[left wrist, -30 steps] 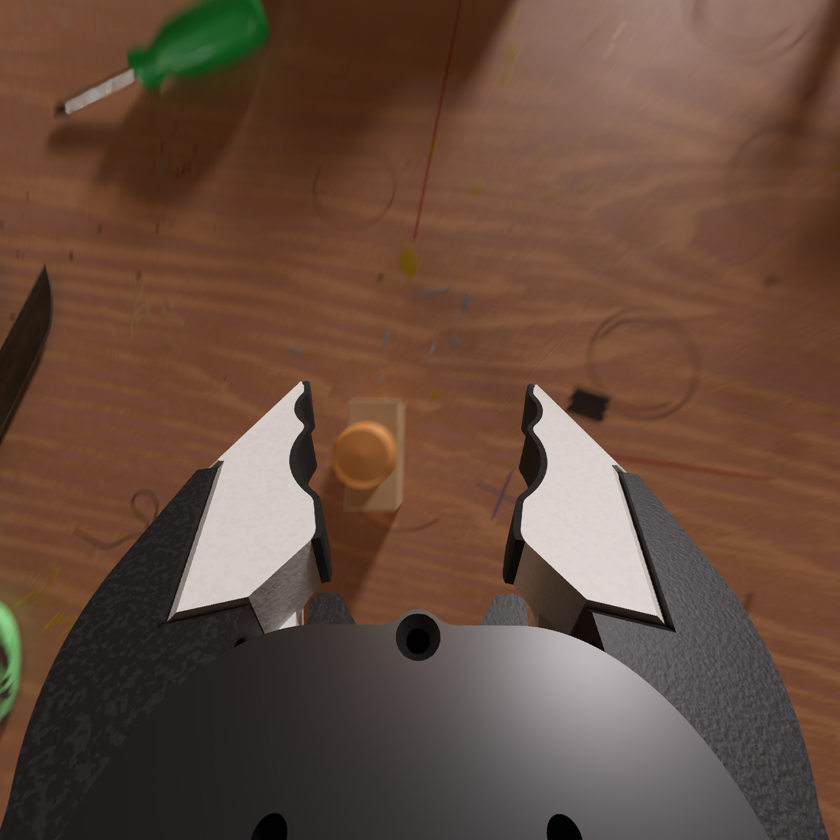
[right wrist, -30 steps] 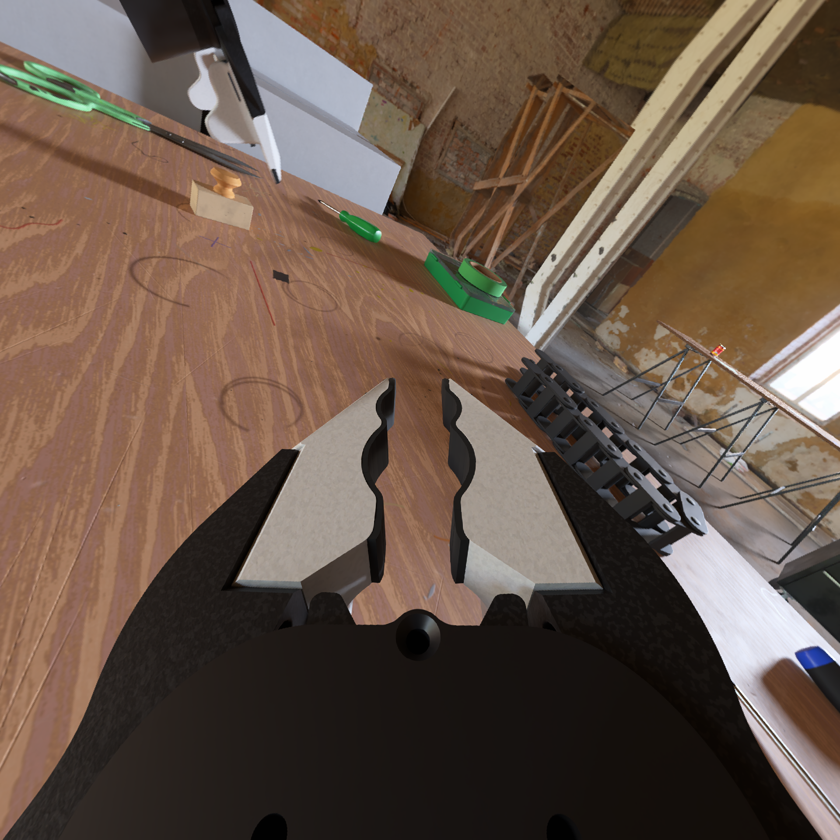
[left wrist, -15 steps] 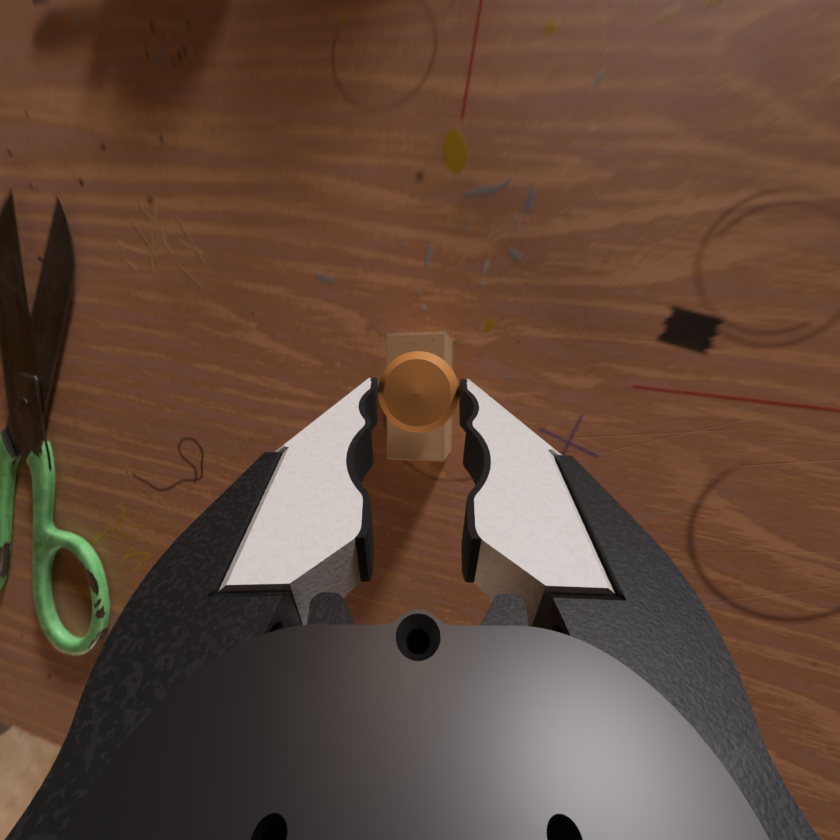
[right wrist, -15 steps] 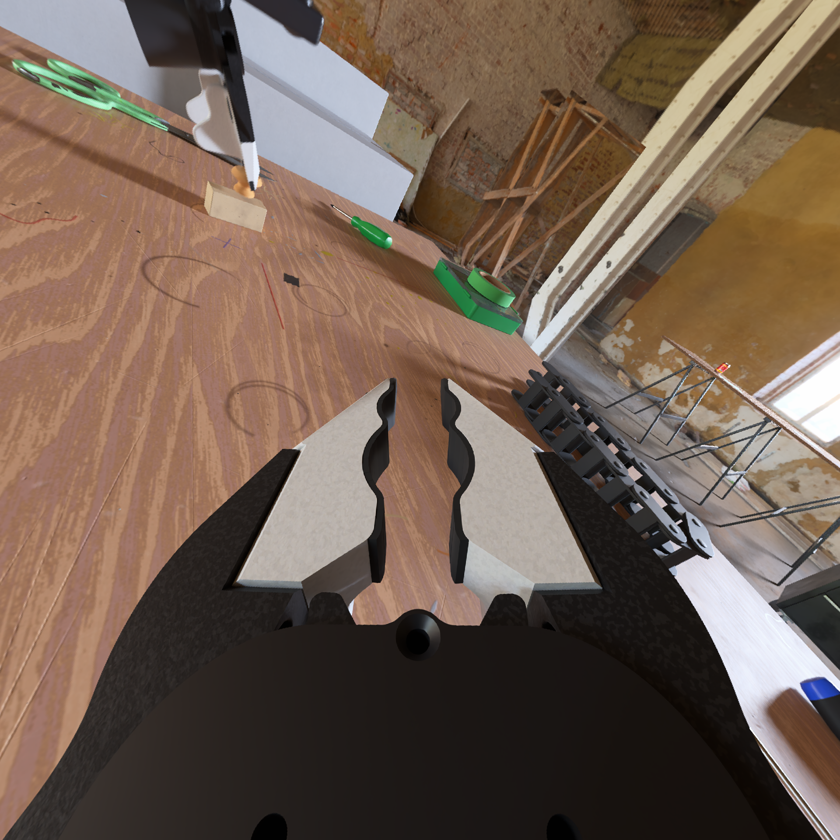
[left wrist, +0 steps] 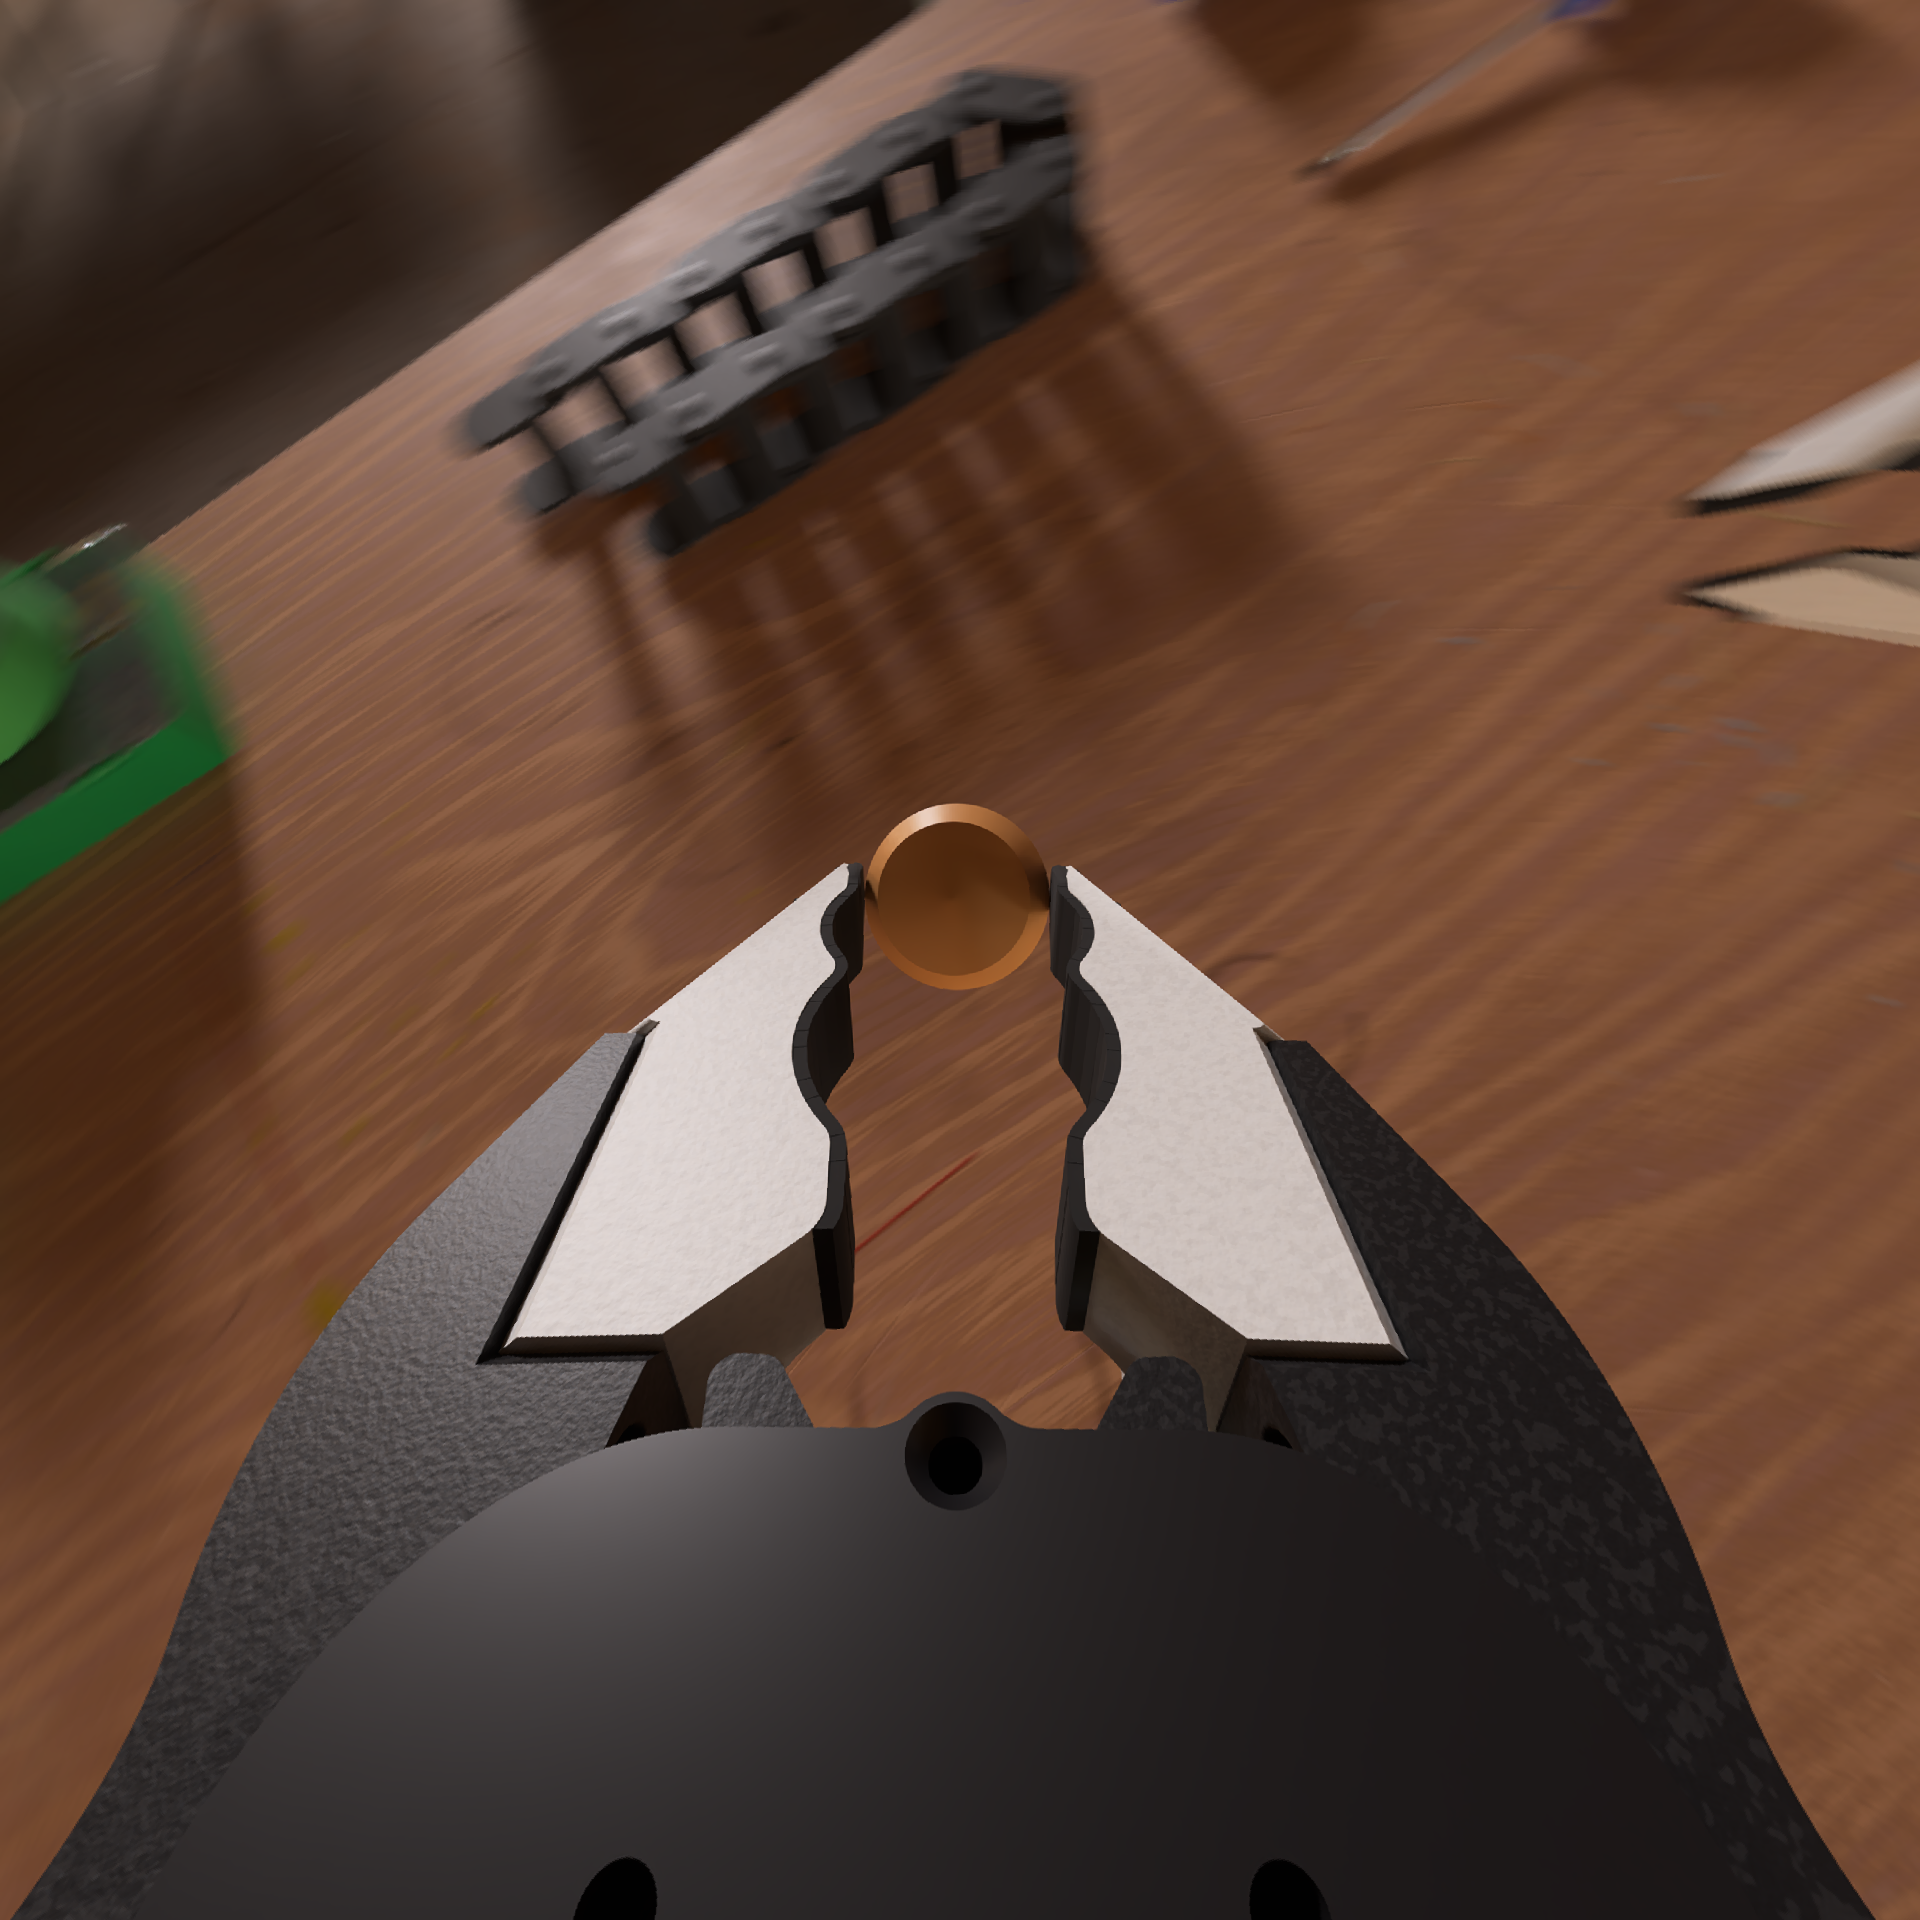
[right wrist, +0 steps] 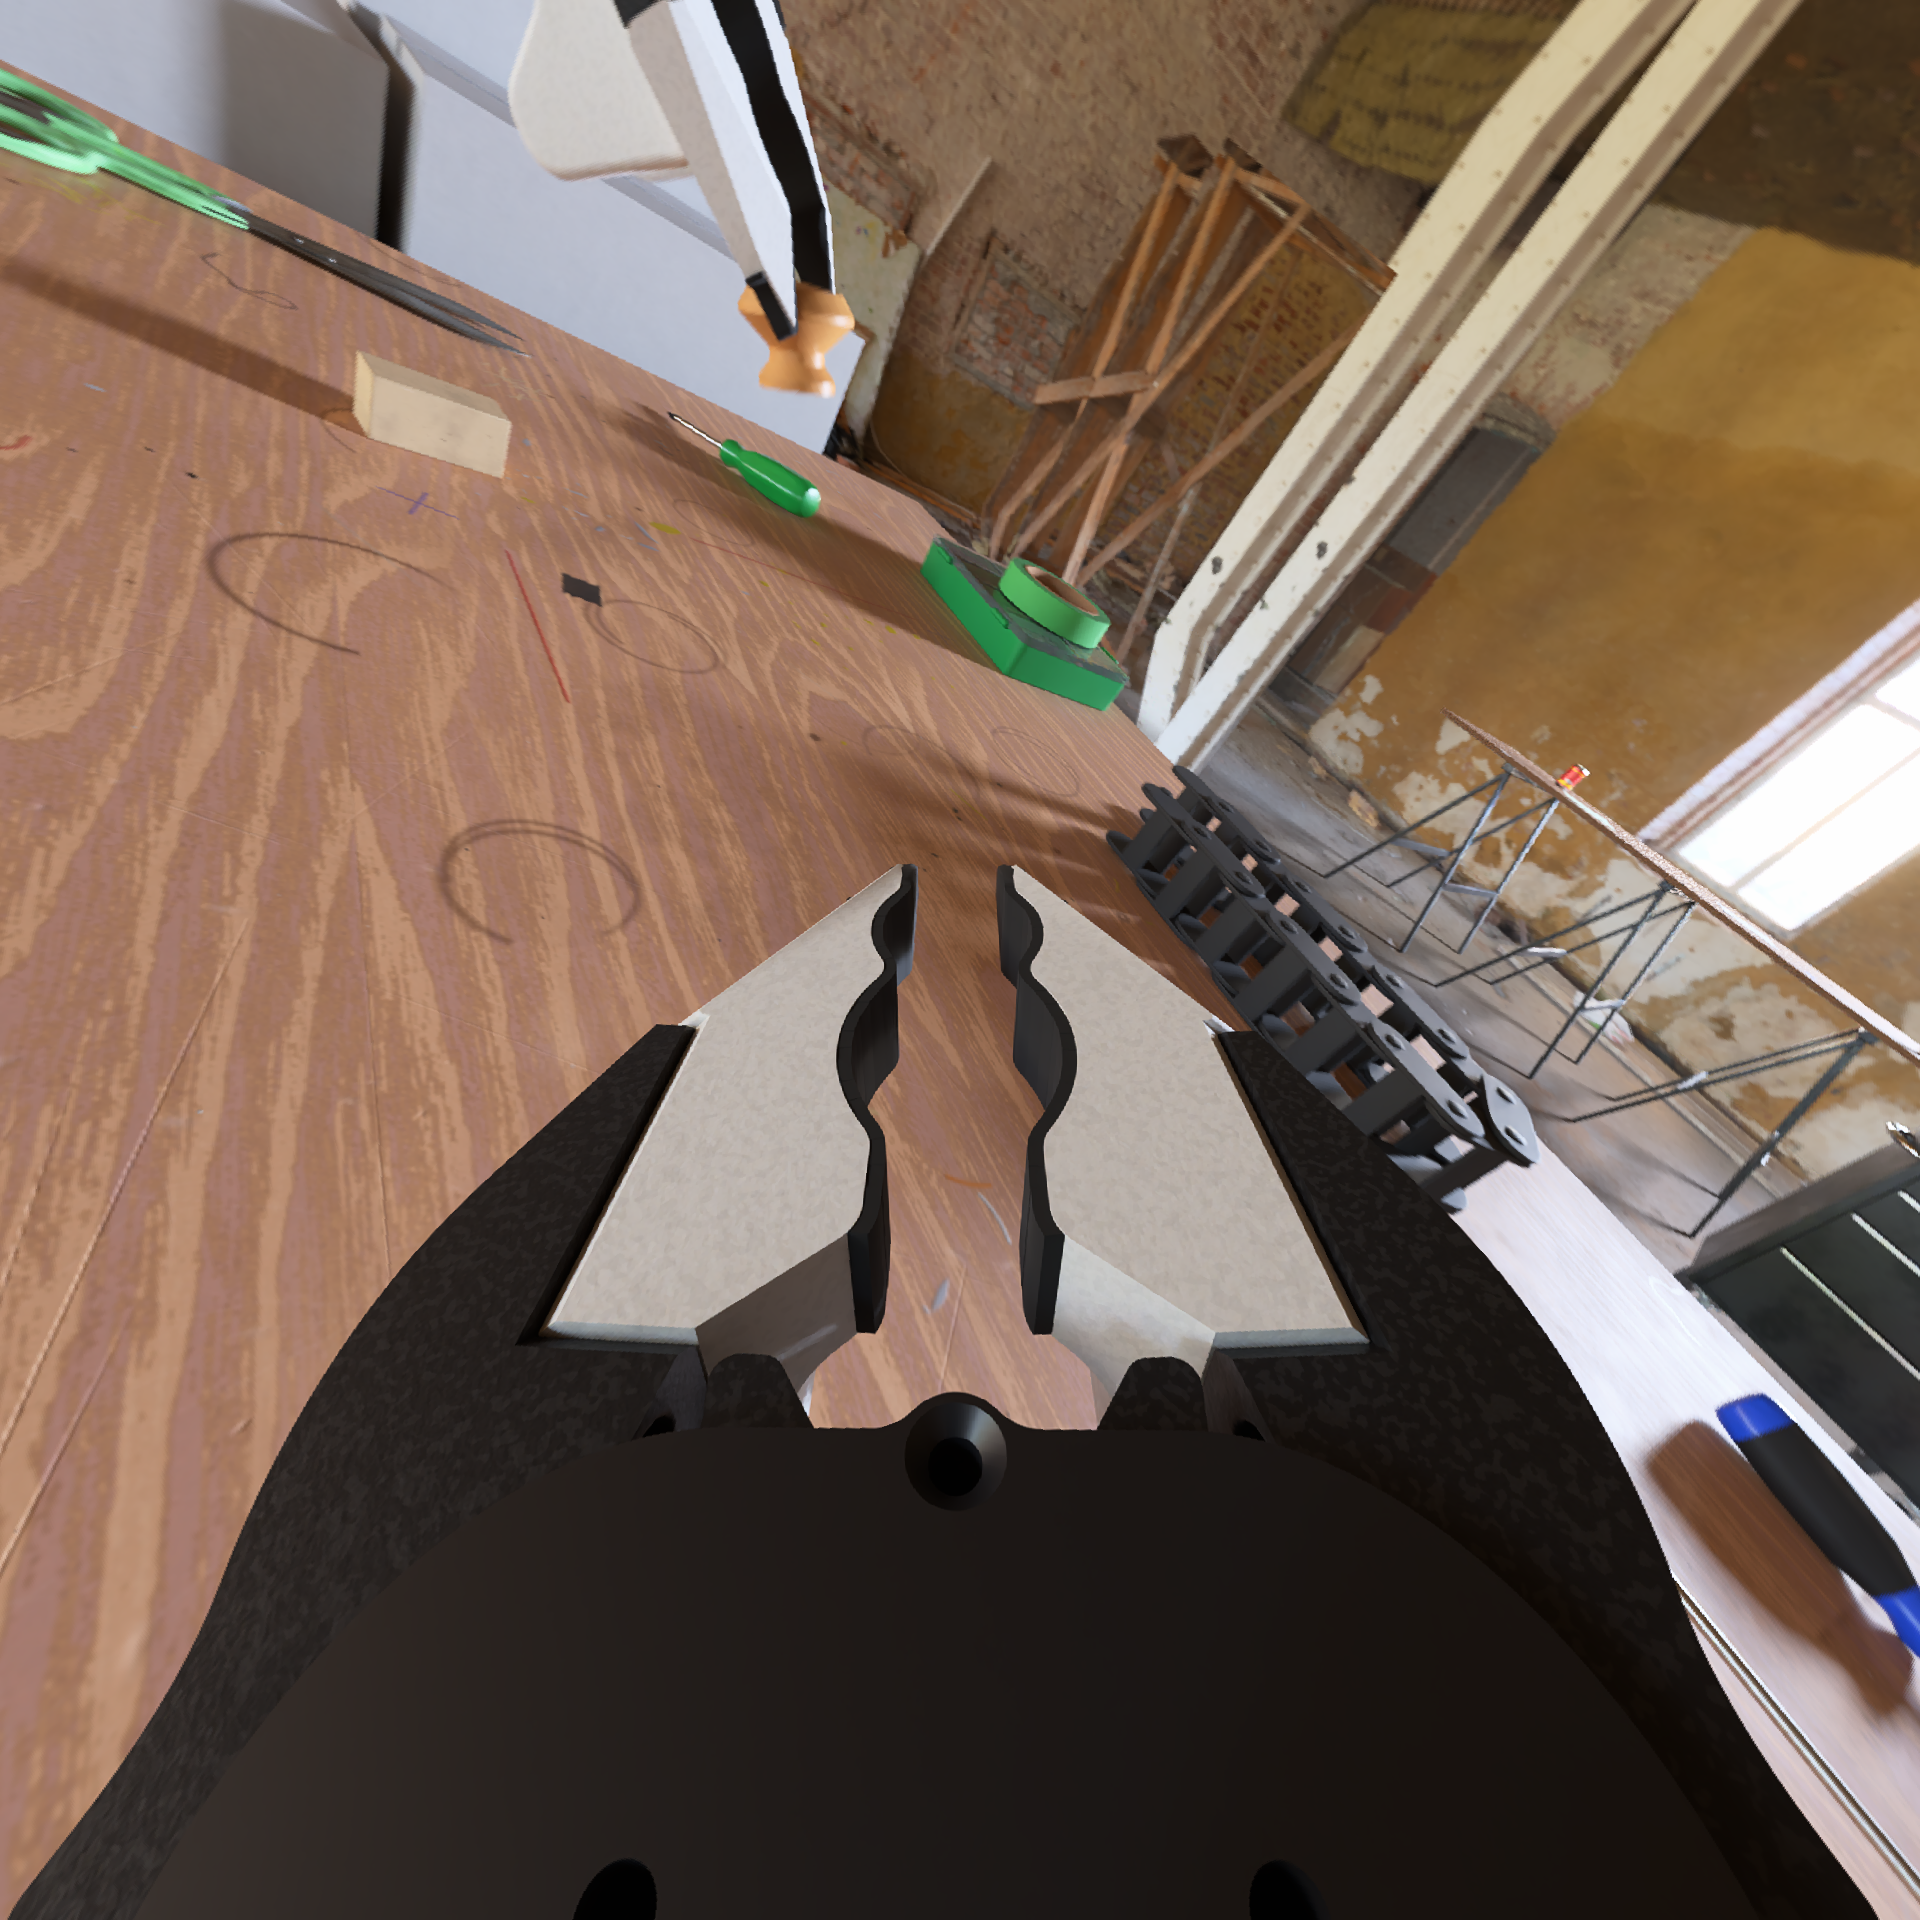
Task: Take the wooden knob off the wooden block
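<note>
My left gripper (left wrist: 956,881) is shut on the round orange-brown wooden knob (left wrist: 956,899), pinched at its fingertips and held in the air above the table. In the right wrist view the knob (right wrist: 798,348) hangs from the left gripper's fingers (right wrist: 758,177), well above and to the right of the pale wooden block (right wrist: 431,416). The block lies bare on the brown table, with no knob on it. My right gripper (right wrist: 954,883) is empty, its jaws nearly together, low over the table and far from the block.
A black cable chain (right wrist: 1320,977) lies along the table's right edge, also in the left wrist view (left wrist: 790,301). A green tape dispenser (right wrist: 1023,623), a green screwdriver (right wrist: 769,478) and green scissors (right wrist: 156,177) lie beyond. A blue-handled tool (right wrist: 1818,1507) lies at the right.
My left gripper closed on the knob, pulled it off the block and lifted it, swinging towards the cable chain. The block stays on the table. The right gripper has barely moved.
</note>
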Robot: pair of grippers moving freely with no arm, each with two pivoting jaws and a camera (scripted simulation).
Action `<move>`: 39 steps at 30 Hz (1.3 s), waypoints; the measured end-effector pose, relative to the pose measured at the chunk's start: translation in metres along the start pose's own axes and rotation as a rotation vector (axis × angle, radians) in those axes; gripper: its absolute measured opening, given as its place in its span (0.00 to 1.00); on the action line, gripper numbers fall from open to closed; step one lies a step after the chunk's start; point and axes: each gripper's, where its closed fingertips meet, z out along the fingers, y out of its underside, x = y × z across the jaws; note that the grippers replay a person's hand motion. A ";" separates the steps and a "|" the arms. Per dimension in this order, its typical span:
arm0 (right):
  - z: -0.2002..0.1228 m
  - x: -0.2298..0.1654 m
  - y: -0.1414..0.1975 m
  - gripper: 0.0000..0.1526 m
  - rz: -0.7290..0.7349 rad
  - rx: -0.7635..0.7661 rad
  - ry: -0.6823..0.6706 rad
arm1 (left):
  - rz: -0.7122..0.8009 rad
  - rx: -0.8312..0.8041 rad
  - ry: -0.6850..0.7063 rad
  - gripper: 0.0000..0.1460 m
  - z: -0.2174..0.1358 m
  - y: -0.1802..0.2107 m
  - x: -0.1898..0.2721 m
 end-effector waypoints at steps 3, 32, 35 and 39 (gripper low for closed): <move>-0.006 0.007 0.007 0.10 0.005 -0.025 0.027 | 0.109 0.019 0.239 0.24 0.026 -0.021 0.077; -0.026 0.005 0.027 0.09 -0.050 -0.121 0.057 | 0.433 -0.308 0.270 0.24 0.138 0.038 0.147; -0.025 0.004 0.027 0.09 -0.057 -0.123 0.052 | 0.423 -0.291 0.264 0.24 0.139 0.036 0.147; -0.025 0.004 0.027 0.09 -0.055 -0.121 0.051 | 0.421 -0.276 0.248 0.24 0.134 0.031 0.144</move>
